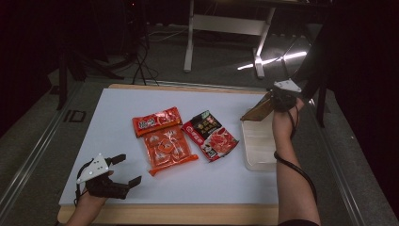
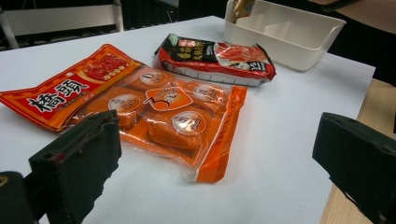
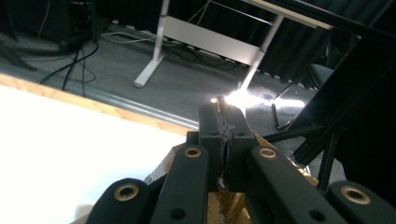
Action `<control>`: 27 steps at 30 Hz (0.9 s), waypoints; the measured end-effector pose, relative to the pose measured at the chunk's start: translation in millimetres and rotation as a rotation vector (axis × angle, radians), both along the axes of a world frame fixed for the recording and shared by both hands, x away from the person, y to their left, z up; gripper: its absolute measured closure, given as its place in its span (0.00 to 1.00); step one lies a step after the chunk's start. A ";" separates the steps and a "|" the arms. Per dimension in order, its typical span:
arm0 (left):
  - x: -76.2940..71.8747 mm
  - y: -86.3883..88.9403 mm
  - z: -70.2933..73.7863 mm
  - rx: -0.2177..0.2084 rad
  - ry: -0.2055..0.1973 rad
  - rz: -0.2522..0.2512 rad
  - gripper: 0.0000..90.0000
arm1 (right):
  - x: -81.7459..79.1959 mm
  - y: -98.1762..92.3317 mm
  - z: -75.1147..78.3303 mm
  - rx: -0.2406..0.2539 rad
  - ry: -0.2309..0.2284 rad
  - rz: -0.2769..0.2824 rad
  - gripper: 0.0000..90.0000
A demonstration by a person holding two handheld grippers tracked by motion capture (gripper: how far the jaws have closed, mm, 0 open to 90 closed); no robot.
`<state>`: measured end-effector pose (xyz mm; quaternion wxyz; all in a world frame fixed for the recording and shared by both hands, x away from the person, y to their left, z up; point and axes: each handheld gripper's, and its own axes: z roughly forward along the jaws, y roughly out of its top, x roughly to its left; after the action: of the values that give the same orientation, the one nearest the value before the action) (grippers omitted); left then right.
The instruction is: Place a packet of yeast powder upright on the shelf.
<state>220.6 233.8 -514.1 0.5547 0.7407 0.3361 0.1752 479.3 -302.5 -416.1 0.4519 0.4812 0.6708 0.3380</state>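
- White plastic bin (image 1: 259,143) sits at the right edge of the white tabletop (image 1: 117,122), just right of the dark red packet; in the left gripper view (image 2: 299,39) an inner wall divides it into compartments.
- Brown-gold packet (image 1: 258,111) hangs tilted over the bin's far end, its low corner at the far rim; in the left gripper view its lower end (image 2: 243,8) dips into the far compartment. Whether it touches the bin floor I cannot tell.
- Right gripper (image 1: 281,99) holds that packet at its upper end. In the right gripper view its jaws (image 3: 225,135) are pressed together, with crinkled brown-gold foil (image 3: 224,205) showing below them.
- Near compartments of the bin look bare as far as the high view and the left gripper view show.
- Orange packet (image 1: 164,141) lies flat mid-table, with a red printed header and a clear window over round sachets; in the left gripper view (image 2: 173,116) it lies just ahead of the jaws.
- Dark red packet (image 1: 210,135) lies flat between the orange packet and the bin, just beside each; in the left gripper view (image 2: 215,58) it lies beyond the orange one.
- Left gripper (image 1: 124,169) rests at the near left corner of the tabletop, jaws spread wide with nothing between them, well apart from the bin.
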 end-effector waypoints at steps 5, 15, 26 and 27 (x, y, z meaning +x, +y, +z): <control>0.5 -0.1 -0.1 0.001 0.002 -0.002 0.02 | -0.6 -7.3 4.1 -0.023 -0.022 -0.037 0.98; 0.2 0.0 0.0 0.001 0.002 -0.002 0.02 | -0.2 15.8 -5.0 -0.116 0.000 0.031 0.98; 0.3 -1.4 -0.1 0.003 0.002 -0.003 0.02 | -2.9 29.9 -5.1 0.076 0.053 0.138 0.96; 0.2 -1.3 0.0 0.003 0.002 -0.003 0.02 | -3.3 31.3 -5.4 0.091 0.056 0.144 0.96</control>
<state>220.9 232.5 -514.2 0.5534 0.7422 0.3353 0.1743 476.0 -271.2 -421.5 0.3851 0.4610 0.7001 0.3859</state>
